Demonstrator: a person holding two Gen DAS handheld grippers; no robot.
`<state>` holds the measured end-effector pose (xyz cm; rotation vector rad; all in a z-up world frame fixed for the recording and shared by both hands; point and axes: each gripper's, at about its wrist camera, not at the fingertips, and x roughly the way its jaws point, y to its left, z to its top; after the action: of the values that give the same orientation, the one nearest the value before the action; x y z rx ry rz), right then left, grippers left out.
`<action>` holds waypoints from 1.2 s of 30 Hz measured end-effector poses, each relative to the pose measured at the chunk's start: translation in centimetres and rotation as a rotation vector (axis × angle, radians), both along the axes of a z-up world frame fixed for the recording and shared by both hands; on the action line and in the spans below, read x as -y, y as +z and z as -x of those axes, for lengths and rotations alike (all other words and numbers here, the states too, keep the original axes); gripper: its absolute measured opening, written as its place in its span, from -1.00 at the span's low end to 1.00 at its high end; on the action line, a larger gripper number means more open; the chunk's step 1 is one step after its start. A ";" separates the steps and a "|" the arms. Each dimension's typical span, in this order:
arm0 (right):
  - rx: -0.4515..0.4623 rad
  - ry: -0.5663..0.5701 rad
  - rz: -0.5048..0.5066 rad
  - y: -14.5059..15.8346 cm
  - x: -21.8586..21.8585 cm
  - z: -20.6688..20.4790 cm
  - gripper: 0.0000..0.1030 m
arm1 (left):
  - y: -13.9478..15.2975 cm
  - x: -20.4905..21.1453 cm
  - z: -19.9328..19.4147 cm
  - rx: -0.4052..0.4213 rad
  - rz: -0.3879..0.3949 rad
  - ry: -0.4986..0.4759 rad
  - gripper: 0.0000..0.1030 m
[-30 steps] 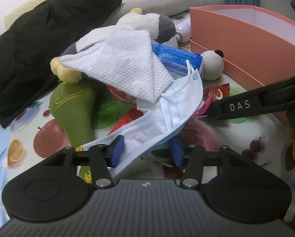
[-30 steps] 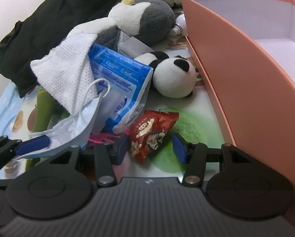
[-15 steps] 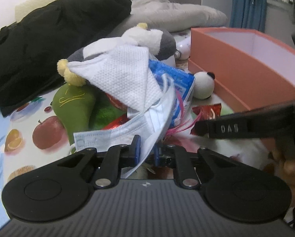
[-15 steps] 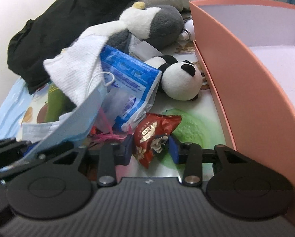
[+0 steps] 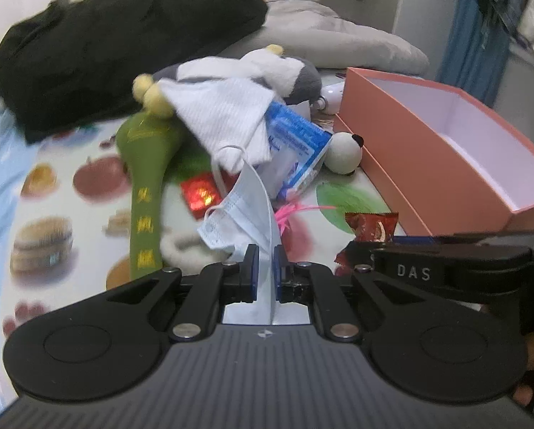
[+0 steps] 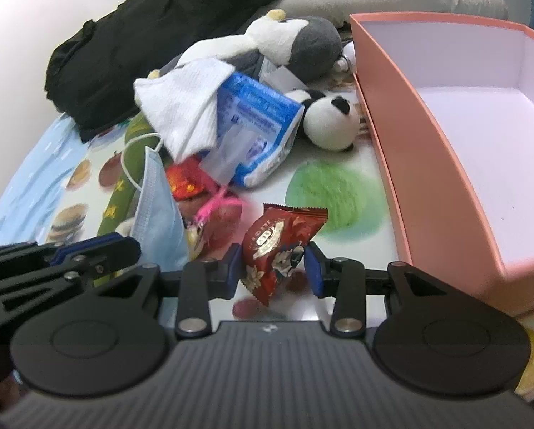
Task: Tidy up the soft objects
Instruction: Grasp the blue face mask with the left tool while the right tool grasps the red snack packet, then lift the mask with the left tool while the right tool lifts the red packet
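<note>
My left gripper [image 5: 265,262] is shut on a light blue face mask [image 5: 245,211] and holds it lifted above the fruit-print cloth; the mask also shows in the right wrist view [image 6: 156,207]. My right gripper [image 6: 274,266] is shut on a red snack packet [image 6: 279,243], raised off the cloth; the packet shows in the left wrist view [image 5: 370,227]. A heap behind holds a white cloth [image 5: 224,118], a blue tissue pack [image 6: 256,121], a panda plush [image 6: 329,123], a grey-white plush [image 6: 295,44] and a green plush [image 5: 145,178].
An open pink box [image 6: 428,164] with a white inside stands at the right. A black garment [image 5: 106,46] and a grey pillow [image 5: 324,43] lie at the back. A small red packet [image 5: 201,195] and pink strands [image 5: 288,211] lie on the cloth.
My left gripper closed on the mask and pulled it up and away from the heap. My right gripper closed on the red snack packet and lifted it.
</note>
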<state>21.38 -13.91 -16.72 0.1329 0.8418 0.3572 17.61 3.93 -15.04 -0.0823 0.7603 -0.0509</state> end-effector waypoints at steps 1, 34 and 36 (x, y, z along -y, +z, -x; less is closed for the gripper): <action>0.000 0.003 0.000 0.0 0.2 0.4 -0.20 | -0.1 -0.1 0.6 -0.005 0.013 0.015 -0.80; 0.036 0.212 -0.077 -0.8 -3.1 -4.6 -0.20 | -3.7 0.2 -1.1 -0.029 -0.022 -0.028 -0.32; 0.024 0.223 -0.066 -1.5 -3.4 -4.9 -0.20 | -4.2 -0.1 -1.6 -0.037 -0.022 -0.029 -0.61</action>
<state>26.26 -10.53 -18.26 0.0962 0.8234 0.5949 19.24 4.01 -19.27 -0.0517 0.7990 -0.0685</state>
